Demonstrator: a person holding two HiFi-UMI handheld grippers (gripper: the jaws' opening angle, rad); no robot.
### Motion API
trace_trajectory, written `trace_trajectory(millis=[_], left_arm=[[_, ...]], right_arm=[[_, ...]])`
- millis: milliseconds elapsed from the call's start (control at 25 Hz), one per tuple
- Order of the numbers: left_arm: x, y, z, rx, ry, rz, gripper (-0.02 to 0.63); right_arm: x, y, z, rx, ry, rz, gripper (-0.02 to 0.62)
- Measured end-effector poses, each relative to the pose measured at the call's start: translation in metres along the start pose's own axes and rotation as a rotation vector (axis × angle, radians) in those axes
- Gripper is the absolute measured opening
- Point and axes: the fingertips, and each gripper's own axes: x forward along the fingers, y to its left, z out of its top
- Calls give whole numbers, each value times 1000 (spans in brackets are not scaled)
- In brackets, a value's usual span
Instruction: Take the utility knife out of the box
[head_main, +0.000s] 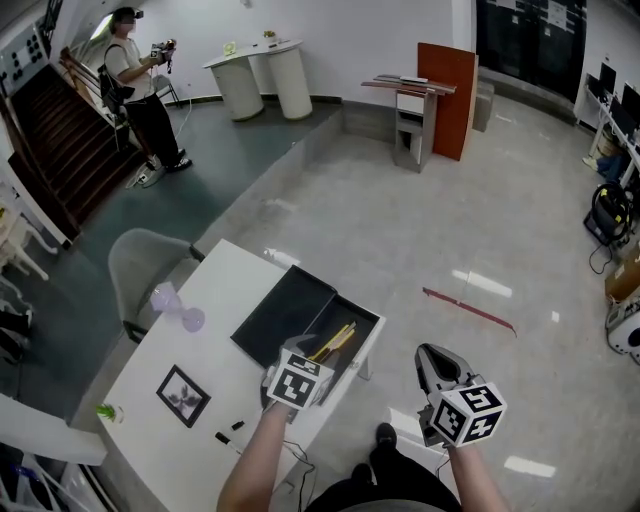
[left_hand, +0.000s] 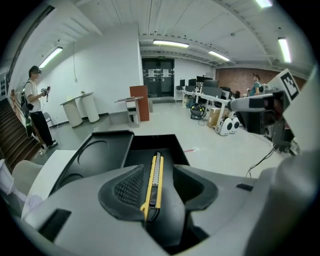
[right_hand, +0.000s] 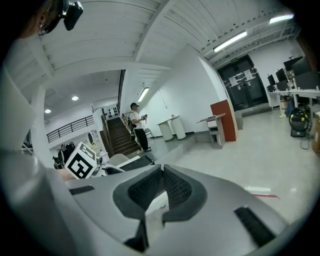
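Grasping step: left gripper (left_hand: 153, 172), jaws apart, straddles the yellow utility knife (left_hand: 154, 192) inside the open black box (head_main: 366, 324). It looks ready to clamp and lift. Right gripper (right_hand: 162, 172) idles beside the box, jaws closed on nothing.

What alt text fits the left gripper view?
The left gripper has its fingers apart on either side of a yellow utility knife that lies in an open black box on a white table. Behind is a bright hall, with a person standing at far left.
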Motion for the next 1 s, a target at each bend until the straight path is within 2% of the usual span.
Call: trace_trajectory(millis=[360, 640, 1000], left_arm=[[37, 1, -8, 66, 137, 14, 164], [57, 2, -8, 53, 194, 28, 164], [77, 0, -10, 38, 249, -3, 164]], right_arm=[[12, -20, 1, 22, 14, 2, 3], [13, -40, 5, 39, 9, -14, 3], [18, -55, 8, 51, 20, -19, 2]])
